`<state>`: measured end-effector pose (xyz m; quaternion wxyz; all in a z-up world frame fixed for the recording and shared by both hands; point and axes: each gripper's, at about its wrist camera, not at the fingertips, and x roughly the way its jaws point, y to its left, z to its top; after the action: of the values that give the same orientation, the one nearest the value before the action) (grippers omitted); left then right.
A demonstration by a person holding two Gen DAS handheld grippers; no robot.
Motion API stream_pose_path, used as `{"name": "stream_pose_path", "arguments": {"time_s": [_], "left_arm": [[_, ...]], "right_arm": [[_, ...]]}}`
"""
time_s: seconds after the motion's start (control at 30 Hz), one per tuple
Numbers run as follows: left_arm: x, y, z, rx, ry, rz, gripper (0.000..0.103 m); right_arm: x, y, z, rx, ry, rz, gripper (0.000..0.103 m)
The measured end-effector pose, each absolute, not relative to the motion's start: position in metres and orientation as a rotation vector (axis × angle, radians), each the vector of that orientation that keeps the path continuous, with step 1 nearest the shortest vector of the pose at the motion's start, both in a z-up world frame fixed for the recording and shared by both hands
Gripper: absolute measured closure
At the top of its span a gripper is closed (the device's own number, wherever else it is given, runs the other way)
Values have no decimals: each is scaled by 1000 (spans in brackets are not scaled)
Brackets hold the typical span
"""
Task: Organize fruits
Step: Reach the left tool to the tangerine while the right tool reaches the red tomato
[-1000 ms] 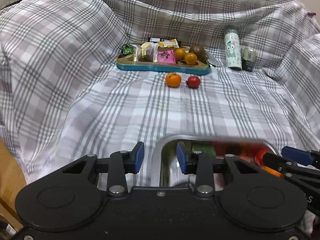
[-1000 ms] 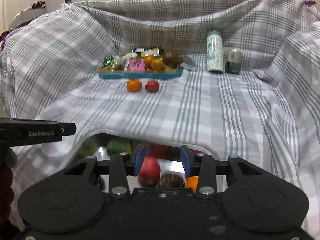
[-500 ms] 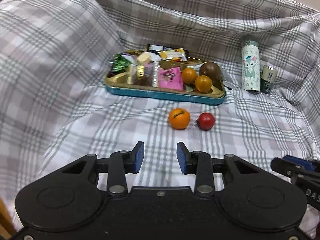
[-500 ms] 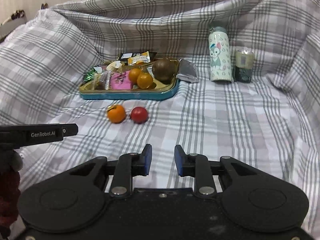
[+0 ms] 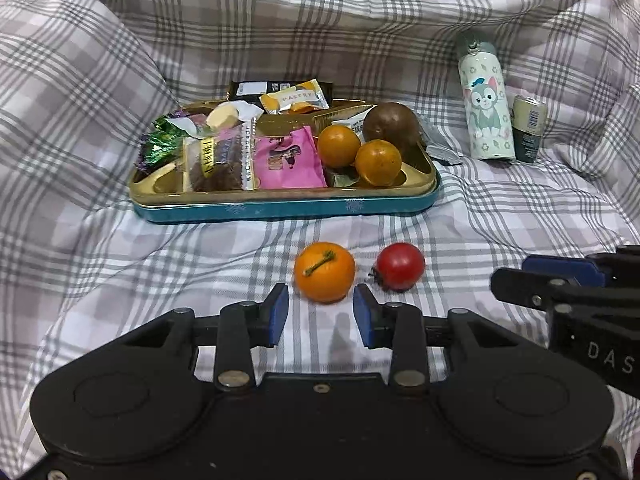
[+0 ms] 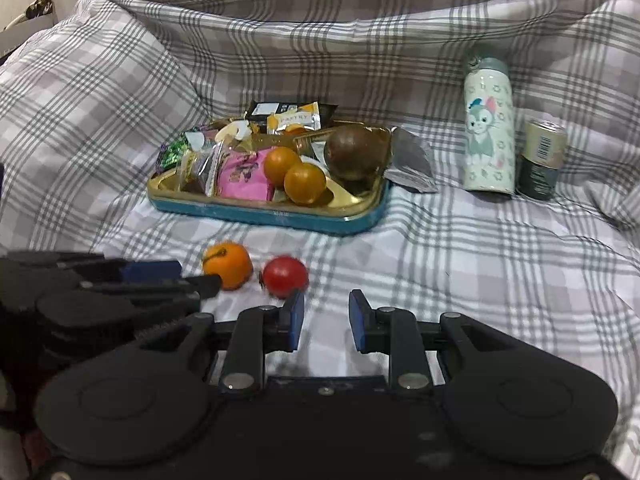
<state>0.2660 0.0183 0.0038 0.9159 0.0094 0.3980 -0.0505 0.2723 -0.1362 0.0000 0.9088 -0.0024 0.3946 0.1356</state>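
Jaws of the left gripper (image 5: 320, 312) are held apart just short of the orange (image 5: 325, 272); the right gripper (image 6: 323, 320) is parted, empty, near the tomato (image 6: 285, 276).

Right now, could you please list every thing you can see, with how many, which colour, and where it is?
Tray: one, gold inside with a teal rim, on the cloth at the back.
Snack packets: several, pink, green, yellow, black, in the tray.
Small oranges: two, orange, right part of the tray.
Brown fruit: one, behind them.
Orange: one, on the cloth before the tray.
Red fruit: one, beside it, apart.
Bottle: one, pale with a cartoon cat, right, upright.
Can: one, beside the bottle.
Checked cloth: grey and white, under everything.
Left gripper: black, blue pads, open.
Right gripper: same, open.
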Motion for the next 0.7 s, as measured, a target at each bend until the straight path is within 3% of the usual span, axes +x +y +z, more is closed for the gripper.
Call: {"name": "stream_pose_path", "arguments": {"time_s": [0.7], "left_arm": [[288, 13, -12, -7, 781, -87, 57]], "right_arm": [[303, -127, -18, 89, 786, 287, 76]]}}
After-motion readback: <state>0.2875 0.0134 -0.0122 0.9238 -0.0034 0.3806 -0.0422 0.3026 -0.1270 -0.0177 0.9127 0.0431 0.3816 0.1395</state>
